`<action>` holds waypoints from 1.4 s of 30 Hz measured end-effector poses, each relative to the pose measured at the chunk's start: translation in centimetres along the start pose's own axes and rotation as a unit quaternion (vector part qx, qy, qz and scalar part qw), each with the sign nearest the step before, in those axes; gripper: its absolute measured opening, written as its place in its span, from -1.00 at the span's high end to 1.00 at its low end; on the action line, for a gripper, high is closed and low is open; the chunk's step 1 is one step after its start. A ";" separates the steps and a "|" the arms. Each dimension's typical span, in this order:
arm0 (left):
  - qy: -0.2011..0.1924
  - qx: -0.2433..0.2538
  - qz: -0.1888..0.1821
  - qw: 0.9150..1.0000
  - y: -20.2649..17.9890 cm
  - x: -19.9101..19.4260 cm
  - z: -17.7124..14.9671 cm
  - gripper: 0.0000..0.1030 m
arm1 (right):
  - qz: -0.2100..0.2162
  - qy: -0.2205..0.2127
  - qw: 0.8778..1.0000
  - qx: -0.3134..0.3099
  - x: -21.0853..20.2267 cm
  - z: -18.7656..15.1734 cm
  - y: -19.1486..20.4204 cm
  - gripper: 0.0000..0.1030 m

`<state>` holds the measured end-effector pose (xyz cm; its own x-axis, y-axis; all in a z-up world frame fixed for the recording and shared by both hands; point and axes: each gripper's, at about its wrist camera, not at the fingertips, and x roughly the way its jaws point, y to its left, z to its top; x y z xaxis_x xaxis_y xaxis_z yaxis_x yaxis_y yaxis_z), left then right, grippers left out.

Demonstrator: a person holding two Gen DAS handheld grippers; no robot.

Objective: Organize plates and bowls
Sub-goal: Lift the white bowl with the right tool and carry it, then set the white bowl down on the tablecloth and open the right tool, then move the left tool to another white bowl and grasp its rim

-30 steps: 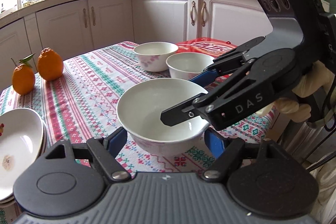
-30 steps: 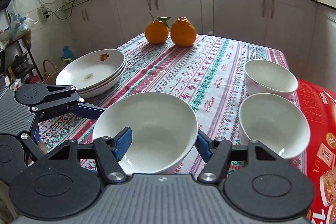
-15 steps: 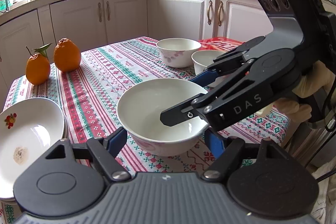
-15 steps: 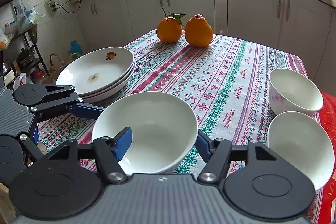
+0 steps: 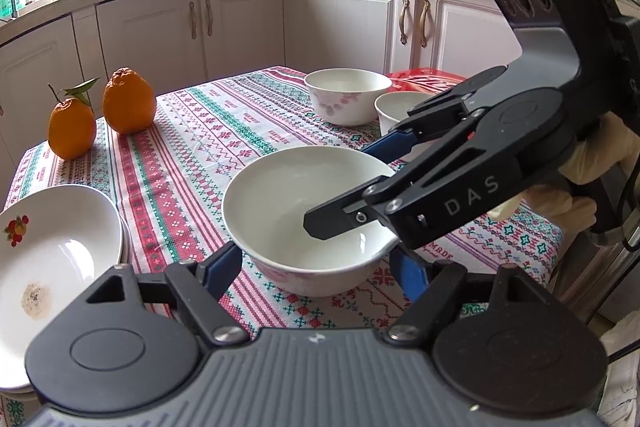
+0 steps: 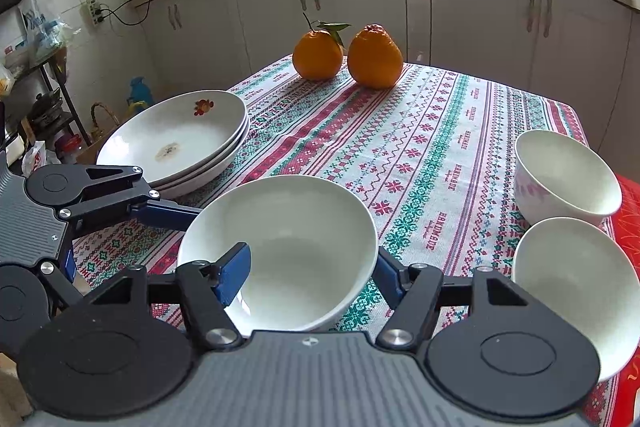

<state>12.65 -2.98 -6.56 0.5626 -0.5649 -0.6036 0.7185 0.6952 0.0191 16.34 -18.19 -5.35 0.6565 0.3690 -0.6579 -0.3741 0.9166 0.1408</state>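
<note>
Kitchen with pale cabinets [image 6: 476,27]; the table's red-and-green patterned cloth [image 6: 420,147] runs out of view below the stacked white plates [image 6: 176,143], which the left view crops. The wide white ceramic bowl [image 6: 296,247] sits on the cloth between both grippers, base hidden. Right gripper [image 6: 312,273] clamps its rim, one blue pad inside, one outside; left gripper [image 5: 316,267] has just been opening and straddles the bowl, contact unclear.

A white bowl [image 6: 288,247] is seen upright on the tablecloth — stacked plates [image 6: 176,143] nearby, two smaller bowls [image 6: 568,219] apart.
</note>
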 end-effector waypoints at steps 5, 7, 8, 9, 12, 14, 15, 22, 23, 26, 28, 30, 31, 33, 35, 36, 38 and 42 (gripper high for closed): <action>-0.010 0.001 -0.008 1.000 -0.2 -0.3 0.1 -0.96 | 0.002 -0.009 1.000 -0.003 -0.2 -0.1 0.3 -0.99; -0.004 0.008 -0.006 1.000 -0.5 -0.3 0.0 -0.98 | 0.001 -0.018 1.000 -0.011 -0.7 -0.2 0.6 -1.00; -0.003 0.011 -0.004 1.000 -0.7 -0.3 -0.1 -0.98 | 0.000 -0.019 1.000 -0.013 -0.9 -0.2 0.7 -1.00; -0.002 0.012 -0.004 1.000 -0.9 -0.4 -0.2 -0.98 | -0.003 -0.020 1.000 -0.014 -1.2 -0.2 0.8 -1.00; -0.002 0.009 -0.008 1.000 -1.3 -1.0 -0.4 -0.98 | -0.016 -0.025 0.999 -0.014 -2.0 -0.4 0.8 -1.00; -0.004 0.006 -0.005 1.000 -1.4 -1.5 -0.4 -0.98 | -0.027 -0.033 0.999 -0.011 -2.9 -0.7 0.6 -1.00; -0.006 0.003 -0.004 1.000 -1.5 -1.8 -0.4 -0.98 | -0.033 -0.037 0.999 -0.010 -3.4 -0.8 0.5 -1.00; -0.019 0.001 0.014 1.000 -2.4 -3.1 0.9 -0.99 | -0.119 -0.059 0.991 -0.015 -6.4 -2.1 -0.1 -1.00; -0.021 0.005 0.019 1.000 -2.6 -3.2 1.1 -0.99 | -0.131 -0.061 0.989 -0.017 -6.7 -2.3 -0.1 -1.00; -0.033 0.009 0.014 0.999 -3.0 -3.5 2.0 -0.99 | -0.157 -0.064 0.985 -0.017 -7.8 -3.0 -0.6 -1.00; -0.036 0.012 0.013 0.999 -3.3 -3.4 2.7 -0.99 | -0.170 -0.065 0.983 -0.013 -8.5 -3.5 -1.1 -1.00; -0.041 0.020 0.018 0.999 -3.7 -3.2 3.4 -0.99 | -0.185 -0.065 0.981 -0.011 -9.0 -4.1 -1.4 -1.00; -0.041 0.023 0.019 0.999 -3.9 -3.1 3.8 -0.99 | -0.193 -0.064 0.979 -0.011 -9.1 -4.3 -1.6 -1.00; -0.043 0.033 0.020 0.998 -4.3 -2.7 4.6 -0.99 | -0.211 -0.063 0.975 -0.011 -9.4 -4.9 -2.1 -1.00; -0.046 0.040 0.021 0.998 -4.7 -2.2 5.4 -0.99 | -0.226 -0.060 0.972 -0.012 -9.6 -5.4 -2.5 -1.00; -0.045 0.043 0.017 0.998 -4.8 -1.9 5.8 -0.99 | -0.231 -0.058 0.971 -0.012 -9.6 -5.7 -2.8 -1.00; -0.043 0.044 0.013 0.998 -5.2 -1.2 6.4 -0.99 | -0.236 -0.055 0.970 -0.009 -9.6 -6.2 -3.3 -1.00; -0.037 0.044 0.001 0.998 -5.8 0.7 7.8 -0.99 | -0.230 -0.053 0.972 0.004 -9.3 -6.7 -4.3 -1.00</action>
<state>12.09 -10.85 -0.92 0.5906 -0.5964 -0.5436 0.7481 0.6572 0.0916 7.48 -26.61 -4.77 0.8165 -0.0662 -0.5735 -0.0210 0.9893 -0.1441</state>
